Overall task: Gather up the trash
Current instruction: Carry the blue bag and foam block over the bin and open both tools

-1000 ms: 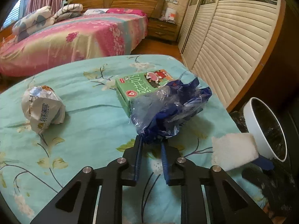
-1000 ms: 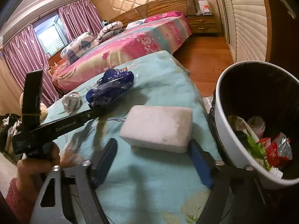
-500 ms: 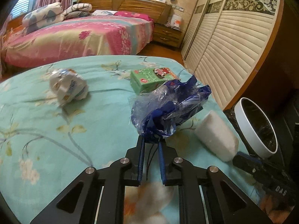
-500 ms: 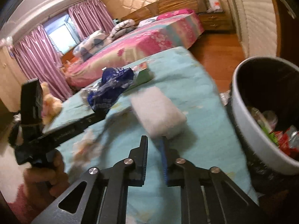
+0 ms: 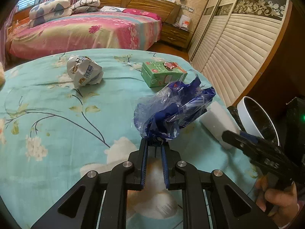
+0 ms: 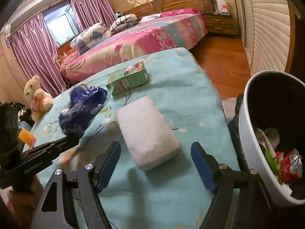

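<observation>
- Your left gripper (image 5: 154, 144) is clamped on the crumpled blue wrapper (image 5: 172, 110), held above the teal floral cloth (image 5: 57, 124); the white foam block (image 6: 146, 131) lies just right of it.
- Your right gripper (image 6: 155, 162) has its jaws opening, blue pads either side of the block's near end, not pressing it.
- The bin (image 6: 247, 133) stands at the far right; the green carton (image 5: 162, 72) and crumpled white wrapper (image 5: 83, 72) lie farther off.

Left gripper (image 5: 154, 146) and right gripper (image 6: 156, 153): black angular linkage arms joined by silver round-head screws, ending in flat fingers with blue pads (image 6: 201, 165) (white lettering on one arm). Pink cuff (image 5: 300, 209) at the wrist.
</observation>
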